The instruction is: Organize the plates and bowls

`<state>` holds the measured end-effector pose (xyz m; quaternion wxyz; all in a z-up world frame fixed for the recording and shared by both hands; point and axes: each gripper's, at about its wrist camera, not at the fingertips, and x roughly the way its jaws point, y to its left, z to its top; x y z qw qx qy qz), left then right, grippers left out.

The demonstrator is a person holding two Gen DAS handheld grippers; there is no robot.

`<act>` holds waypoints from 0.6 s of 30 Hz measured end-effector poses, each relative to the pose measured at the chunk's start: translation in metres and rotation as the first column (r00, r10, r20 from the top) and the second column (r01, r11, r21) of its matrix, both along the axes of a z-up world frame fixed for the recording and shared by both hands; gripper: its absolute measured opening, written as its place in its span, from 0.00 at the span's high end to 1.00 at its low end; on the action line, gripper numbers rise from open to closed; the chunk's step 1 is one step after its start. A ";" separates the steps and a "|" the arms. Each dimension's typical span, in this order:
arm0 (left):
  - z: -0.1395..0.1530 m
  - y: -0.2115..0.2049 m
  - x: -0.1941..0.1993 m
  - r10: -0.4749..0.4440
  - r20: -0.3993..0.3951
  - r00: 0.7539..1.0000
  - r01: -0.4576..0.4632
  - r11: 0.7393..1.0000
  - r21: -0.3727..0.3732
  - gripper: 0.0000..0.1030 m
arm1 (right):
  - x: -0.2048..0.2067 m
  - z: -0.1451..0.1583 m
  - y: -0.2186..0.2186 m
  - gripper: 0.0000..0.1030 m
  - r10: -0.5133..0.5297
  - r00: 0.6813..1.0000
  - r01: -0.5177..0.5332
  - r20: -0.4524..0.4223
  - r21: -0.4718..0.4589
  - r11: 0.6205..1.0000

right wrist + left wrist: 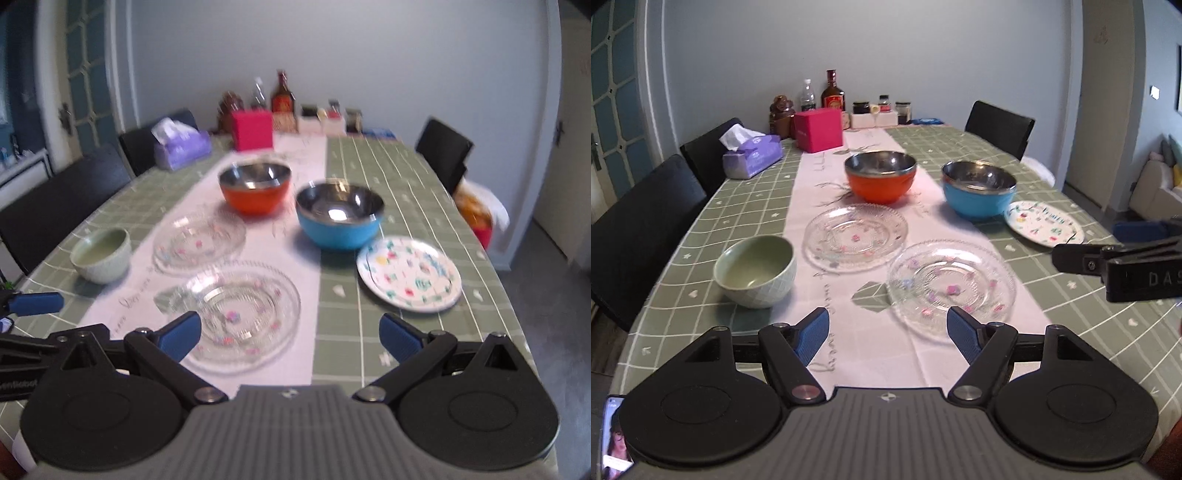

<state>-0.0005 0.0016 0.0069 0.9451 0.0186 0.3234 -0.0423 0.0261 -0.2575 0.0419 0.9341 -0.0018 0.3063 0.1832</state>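
Nothing is being held: the left gripper is hovering low over the table with its jaws standing wide and empty, and the right gripper is doing the same, jaws spread with nothing between them. The near glass plate is lying just ahead of both, on the pale runner, its far edge touching or just overlapping the far glass plate. The green ceramic bowl is sitting to the left of the plates, while the orange bowl and the blue bowl are standing further back, and the patterned plate is resting beside the blue bowl on the right. Judging by the layout, stacking is not yet begun. The likely trouble is the glass: a thin, slick rim lying flat is giving the pads little to bite, so a plate could be slipping out, or scraping its neighbour where the two meet, if lifted at a tilt. With both grippers converging on one plate, they could also be knocking together
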 end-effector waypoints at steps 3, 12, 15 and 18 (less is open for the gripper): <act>0.004 0.003 0.007 -0.020 -0.020 1.000 0.019 0.999 -0.042 0.17 | 0.001 -0.002 -0.012 0.02 0.030 0.999 -0.035 0.036 0.131 0.991; 0.002 0.019 0.068 -0.077 -0.106 0.991 0.056 0.980 -0.190 0.48 | 0.070 -0.010 -0.011 0.23 0.021 0.985 -0.004 -0.171 0.098 0.995; -0.017 0.021 0.089 -0.085 -0.146 0.986 0.056 0.979 -0.194 0.64 | 0.092 -0.028 -0.006 0.34 0.030 0.969 -0.003 -0.246 0.109 0.994; -0.034 0.022 0.104 -0.083 -0.176 0.981 0.053 0.984 -0.169 0.70 | 0.110 -0.047 -0.005 0.48 0.028 0.947 0.012 -0.321 0.122 0.992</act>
